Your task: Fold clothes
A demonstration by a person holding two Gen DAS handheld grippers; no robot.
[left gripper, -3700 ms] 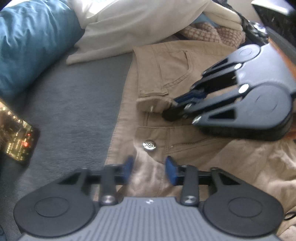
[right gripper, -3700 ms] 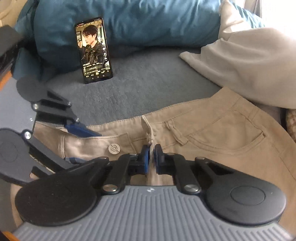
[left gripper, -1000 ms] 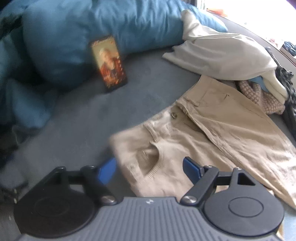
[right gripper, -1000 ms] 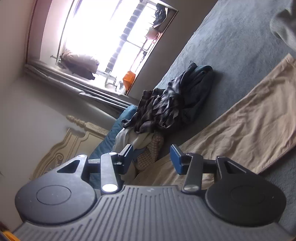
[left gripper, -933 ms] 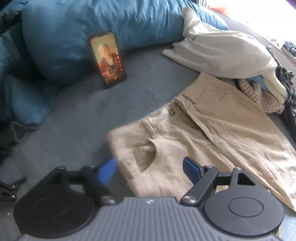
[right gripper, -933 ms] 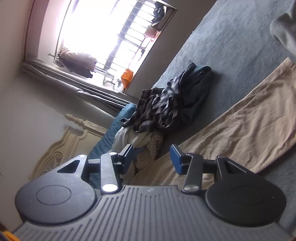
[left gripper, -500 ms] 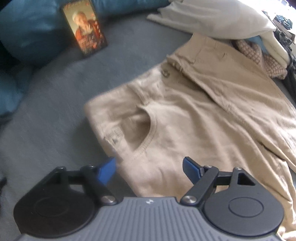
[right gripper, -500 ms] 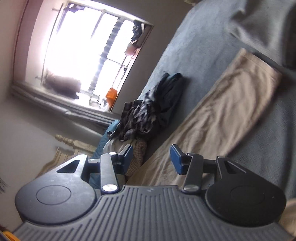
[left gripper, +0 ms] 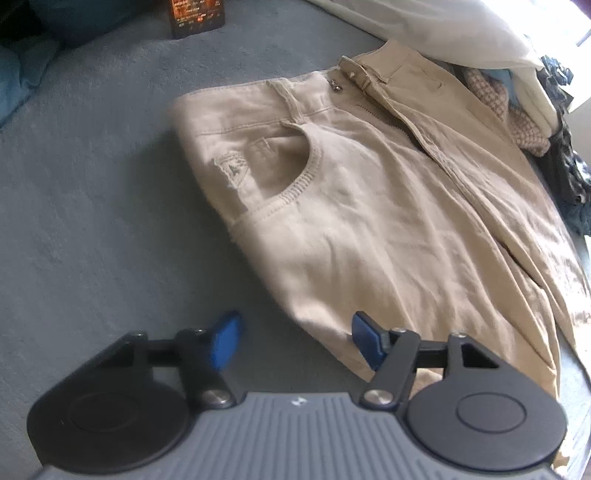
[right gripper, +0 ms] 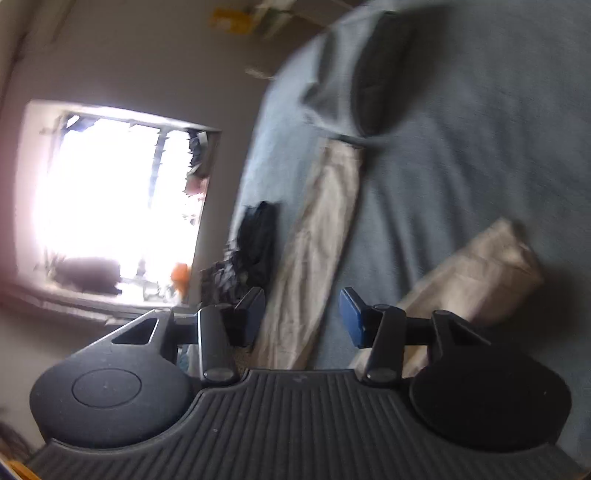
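No legible writing: small woven label [left gripper: 232,170] on beige trousers [left gripper: 369,206]

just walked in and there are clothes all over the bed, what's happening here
A person with a gripper in each hand is folding clothes on a grey bed. Beige trousers lie spread flat, waistband toward a phone propped against a blue pillow. The left gripper is low over the trousers' near edge, jaws closing with the fabric edge between them but not yet pinched. The right gripper is open and empty, aimed along a trouser leg.
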